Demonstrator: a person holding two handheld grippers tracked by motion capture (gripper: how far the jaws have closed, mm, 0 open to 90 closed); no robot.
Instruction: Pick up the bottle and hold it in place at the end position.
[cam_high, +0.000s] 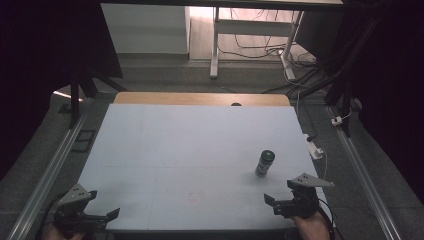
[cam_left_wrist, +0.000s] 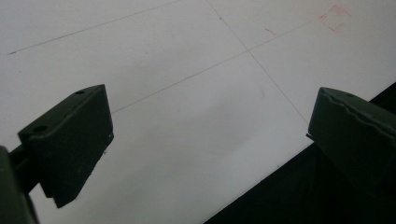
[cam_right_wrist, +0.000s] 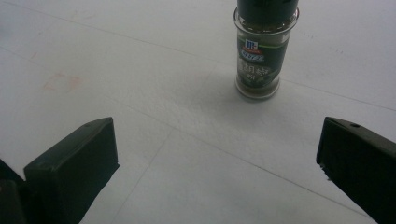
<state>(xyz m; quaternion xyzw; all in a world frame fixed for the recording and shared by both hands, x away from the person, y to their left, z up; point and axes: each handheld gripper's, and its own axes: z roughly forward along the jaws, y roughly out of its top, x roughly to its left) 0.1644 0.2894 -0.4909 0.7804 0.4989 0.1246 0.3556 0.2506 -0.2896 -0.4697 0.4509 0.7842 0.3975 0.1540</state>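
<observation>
Small glass spice jar w/ dark cap and dark green label (cam_high: 265, 163) stands upright on the white table top (cam_high: 190, 150), right-hand part, near the front. In the right gripper view the same jar (cam_right_wrist: 261, 56) sits ahead of the jaws, slightly right of centre, well clear of both; brownish contents visible thru the glass, cap cut off by the top edge.

Right gripper (cam_high: 283, 195) is at the table's front right corner, just short of the jar, held by a hand (cam_high: 312, 227). Jaws spread wide, nothing betw. them.

Left gripper (cam_high: 102, 207) hangs at the front left corner, over the table edge. Jaws also wide apart and empty; the left gripper view shows bare white surface w/ thin pencil lines and a faint red square mark (cam_left_wrist: 335, 17) farther off.
</observation>
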